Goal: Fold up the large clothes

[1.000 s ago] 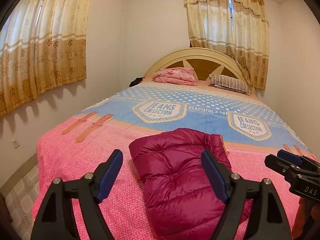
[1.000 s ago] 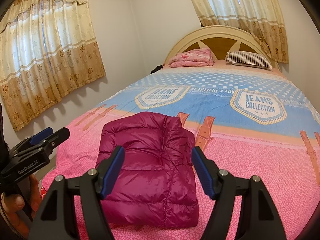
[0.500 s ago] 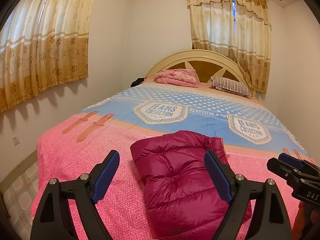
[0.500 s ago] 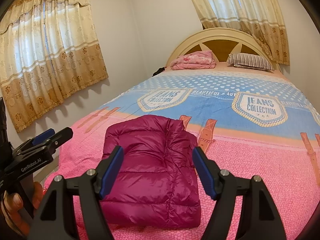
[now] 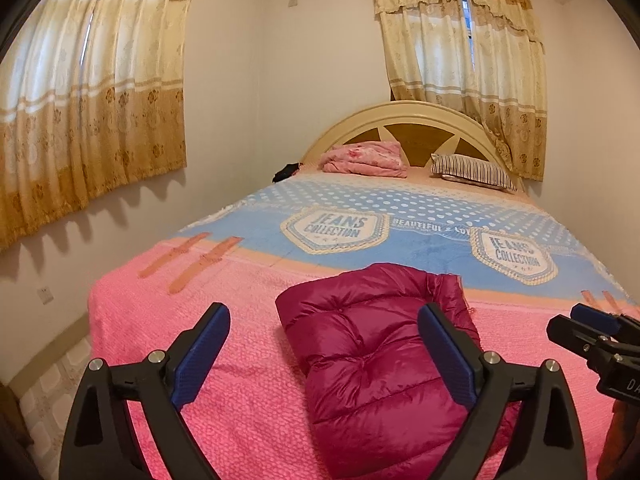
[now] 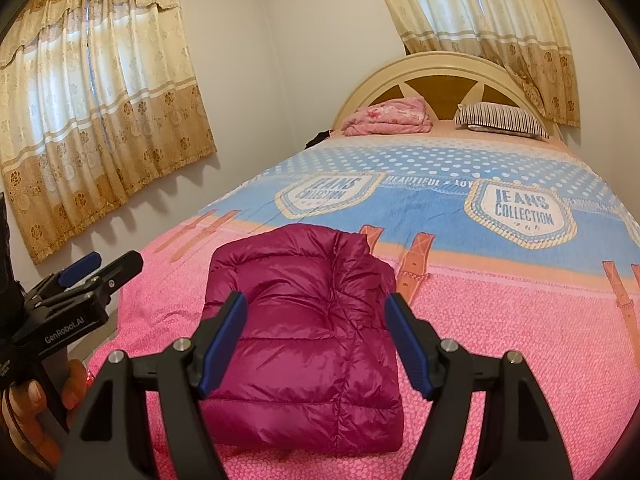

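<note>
A magenta puffer jacket [image 5: 376,364] [image 6: 304,332] lies folded into a compact rectangle on the pink end of the bed cover [image 5: 224,400]. My left gripper [image 5: 324,354] hangs above the bed to the jacket's left side, its jaws opening wide with nothing pressed between the blue pads. My right gripper [image 6: 316,340] hovers over the jacket's near half, open, clear of the fabric. Each gripper shows at the edge of the other's view: the right gripper [image 5: 596,340] and the left gripper [image 6: 80,284], with a hand [image 6: 36,412] holding it.
The bed's blue printed cover [image 6: 440,208] stretches to a cream headboard [image 5: 416,128]. A pink folded blanket [image 5: 364,160] and a striped pillow [image 5: 476,168] lie at the head. Curtained windows [image 5: 88,112] flank the bed; tiled floor [image 5: 44,396] shows at left.
The left gripper's jaws have spread wider apart. The jacket and the right gripper have stayed put.
</note>
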`<action>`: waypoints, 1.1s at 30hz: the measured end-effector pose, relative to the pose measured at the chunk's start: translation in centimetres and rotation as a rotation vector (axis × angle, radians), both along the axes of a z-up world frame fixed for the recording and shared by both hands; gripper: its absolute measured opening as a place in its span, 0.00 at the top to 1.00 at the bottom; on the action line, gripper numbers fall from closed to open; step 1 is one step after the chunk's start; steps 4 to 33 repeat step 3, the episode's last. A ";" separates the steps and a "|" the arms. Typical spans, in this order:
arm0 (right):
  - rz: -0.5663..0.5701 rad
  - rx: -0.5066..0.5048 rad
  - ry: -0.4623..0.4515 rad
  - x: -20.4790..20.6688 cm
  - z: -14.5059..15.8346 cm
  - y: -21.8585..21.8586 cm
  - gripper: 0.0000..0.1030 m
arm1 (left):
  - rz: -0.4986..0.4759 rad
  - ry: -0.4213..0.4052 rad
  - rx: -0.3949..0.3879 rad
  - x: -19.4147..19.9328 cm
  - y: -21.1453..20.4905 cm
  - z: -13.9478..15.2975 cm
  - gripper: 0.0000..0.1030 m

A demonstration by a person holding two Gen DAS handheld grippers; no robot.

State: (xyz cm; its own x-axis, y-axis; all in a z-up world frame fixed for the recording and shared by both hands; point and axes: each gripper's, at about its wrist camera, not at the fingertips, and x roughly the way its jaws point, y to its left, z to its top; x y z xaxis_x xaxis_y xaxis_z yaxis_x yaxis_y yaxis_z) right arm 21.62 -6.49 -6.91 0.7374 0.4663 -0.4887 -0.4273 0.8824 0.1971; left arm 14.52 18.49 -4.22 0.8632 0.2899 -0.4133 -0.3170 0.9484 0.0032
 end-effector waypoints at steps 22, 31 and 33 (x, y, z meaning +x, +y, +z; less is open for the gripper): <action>-0.001 0.000 0.004 0.0 -0.2 0.0 0.28 | -0.020 0.004 -0.003 0.1 -0.1 -0.1 0.07; -0.001 0.000 0.004 0.0 -0.2 0.0 0.28 | -0.020 0.004 -0.003 0.1 -0.1 -0.1 0.07; -0.001 0.000 0.004 0.0 -0.2 0.0 0.28 | -0.020 0.004 -0.003 0.1 -0.1 -0.1 0.07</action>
